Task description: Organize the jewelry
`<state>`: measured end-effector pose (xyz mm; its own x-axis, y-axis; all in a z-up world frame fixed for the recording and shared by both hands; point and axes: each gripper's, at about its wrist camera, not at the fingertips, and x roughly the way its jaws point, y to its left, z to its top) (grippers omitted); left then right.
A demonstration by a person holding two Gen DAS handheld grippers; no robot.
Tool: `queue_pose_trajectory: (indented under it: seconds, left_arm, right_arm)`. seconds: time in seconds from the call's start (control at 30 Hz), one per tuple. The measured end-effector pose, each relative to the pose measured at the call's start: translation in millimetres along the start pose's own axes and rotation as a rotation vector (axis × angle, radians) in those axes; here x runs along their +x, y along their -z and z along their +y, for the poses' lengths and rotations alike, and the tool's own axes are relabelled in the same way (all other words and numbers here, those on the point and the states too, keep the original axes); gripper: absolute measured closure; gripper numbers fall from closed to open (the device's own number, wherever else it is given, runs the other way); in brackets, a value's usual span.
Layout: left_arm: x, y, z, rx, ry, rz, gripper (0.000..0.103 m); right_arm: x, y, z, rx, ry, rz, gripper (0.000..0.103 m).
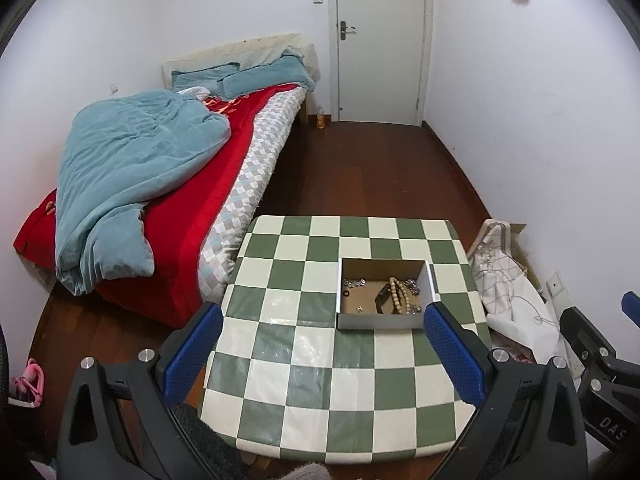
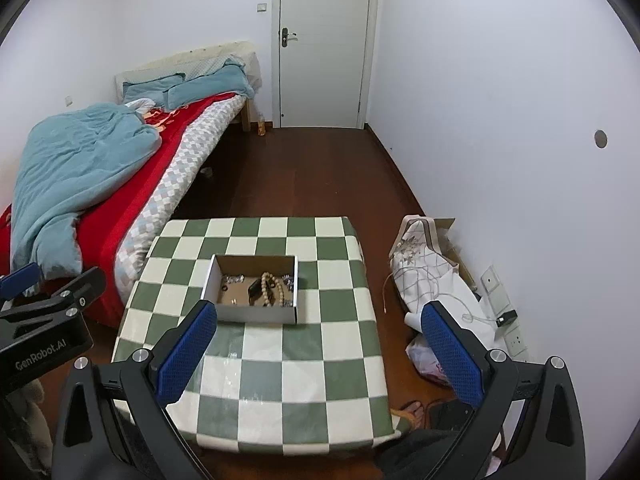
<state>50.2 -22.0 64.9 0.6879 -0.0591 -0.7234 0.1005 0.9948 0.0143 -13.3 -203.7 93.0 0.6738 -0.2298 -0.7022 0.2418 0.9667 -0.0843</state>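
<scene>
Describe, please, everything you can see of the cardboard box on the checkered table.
The box is shallow, open-topped cardboard, white outside and brown inside. It sits flat on the table, toward the far side. Inside lie a beaded bracelet, a dark band, silvery pieces and small bits. Neither claw touches it.

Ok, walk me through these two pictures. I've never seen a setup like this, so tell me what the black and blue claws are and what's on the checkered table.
No robot here: a person holds a two-finger gripper in each hand, each carrying a wide-angle camera looking along its fingers. One picture comes from the left gripper, the other from the right gripper. Both are open and hold nothing. They hover over a table with a green-and-white checkered cloth. On it sits an open cardboard box holding jewelry: a string of beige beads, a black band, some silvery pieces and small bits. A bed stands to the left.
</scene>
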Motion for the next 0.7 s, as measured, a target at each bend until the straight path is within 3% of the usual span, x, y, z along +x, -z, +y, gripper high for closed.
queue_pose_trajectory:
  seconds: [0.4,0.7]
  left_arm:
    - [45.2,-14.3,-4.5,-0.007,-0.031,0.056,0.001]
    - [60.3,-18.6,-6.1,-0.006,-0.037,0.080,0.001]
  right_arm:
    - [70.8,-18.2,11.1,-0.009,0.021,0.069,0.000]
    - [87.5,-24.5,13.2,-0.013,0.030,0.090,0.000]
